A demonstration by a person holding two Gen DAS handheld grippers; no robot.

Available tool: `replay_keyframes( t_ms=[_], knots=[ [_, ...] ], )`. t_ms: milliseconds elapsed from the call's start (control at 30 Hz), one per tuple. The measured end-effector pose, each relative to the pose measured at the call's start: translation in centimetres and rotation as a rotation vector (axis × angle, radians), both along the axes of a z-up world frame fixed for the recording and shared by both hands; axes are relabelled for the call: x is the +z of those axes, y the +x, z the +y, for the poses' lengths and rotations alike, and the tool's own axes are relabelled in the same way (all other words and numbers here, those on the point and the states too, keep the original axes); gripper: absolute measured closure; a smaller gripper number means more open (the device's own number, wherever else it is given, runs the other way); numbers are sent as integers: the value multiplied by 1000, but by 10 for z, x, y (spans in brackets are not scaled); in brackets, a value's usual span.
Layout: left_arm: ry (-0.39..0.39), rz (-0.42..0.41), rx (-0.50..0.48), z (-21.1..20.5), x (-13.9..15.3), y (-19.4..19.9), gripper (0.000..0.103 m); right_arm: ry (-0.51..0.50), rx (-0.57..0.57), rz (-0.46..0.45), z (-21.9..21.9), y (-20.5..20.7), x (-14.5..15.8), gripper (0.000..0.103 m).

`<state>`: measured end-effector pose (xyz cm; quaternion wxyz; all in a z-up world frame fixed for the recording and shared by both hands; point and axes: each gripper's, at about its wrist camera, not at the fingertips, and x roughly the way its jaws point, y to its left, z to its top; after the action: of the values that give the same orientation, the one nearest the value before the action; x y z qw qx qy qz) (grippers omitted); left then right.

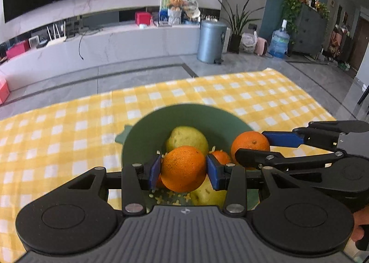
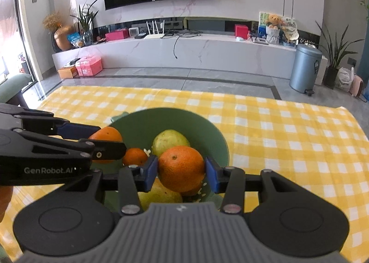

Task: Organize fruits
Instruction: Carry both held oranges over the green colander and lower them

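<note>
Left jaws: I have the left gripper [image 1: 183,168] closed on a large orange [image 1: 183,168], its blue pads pressed to both sides, held above the near part of the green bowl [image 1: 147,129].
Right jaws: my right gripper [image 2: 181,169] clamps a second orange [image 2: 181,169] the same way, over the bowl's near right side.
Bowl: it sits on the yellow checked cloth [image 2: 288,129] covering the worktop and holds a pale green fruit [image 2: 169,141], a small orange [image 2: 135,156] and a yellow-green fruit [image 2: 159,193] low at the near side.
Crowding: both grippers meet over the bowl; in the right wrist view the left one reaches in from the left edge, just beside the small orange.
Open room: bare cloth spreads wide to the bowl's left, right and far side.
Edges: the cloth's far edge [image 1: 184,80] borders grey floor [image 1: 138,73]; its right corner shows in the left wrist view.
</note>
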<state>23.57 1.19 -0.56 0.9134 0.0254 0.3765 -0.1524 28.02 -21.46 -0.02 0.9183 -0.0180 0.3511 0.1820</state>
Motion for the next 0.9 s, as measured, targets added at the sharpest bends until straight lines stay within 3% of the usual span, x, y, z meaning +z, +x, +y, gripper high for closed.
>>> replay_keyframes(
  t_ms=[567,900],
  knots=[
    [30,116,16,0,-34,14,55,-58,42,41,5,13,-34,61],
    [31,84,6,-1,-36,11,52,-70,49,14,6,8,-36,60]
  ],
)
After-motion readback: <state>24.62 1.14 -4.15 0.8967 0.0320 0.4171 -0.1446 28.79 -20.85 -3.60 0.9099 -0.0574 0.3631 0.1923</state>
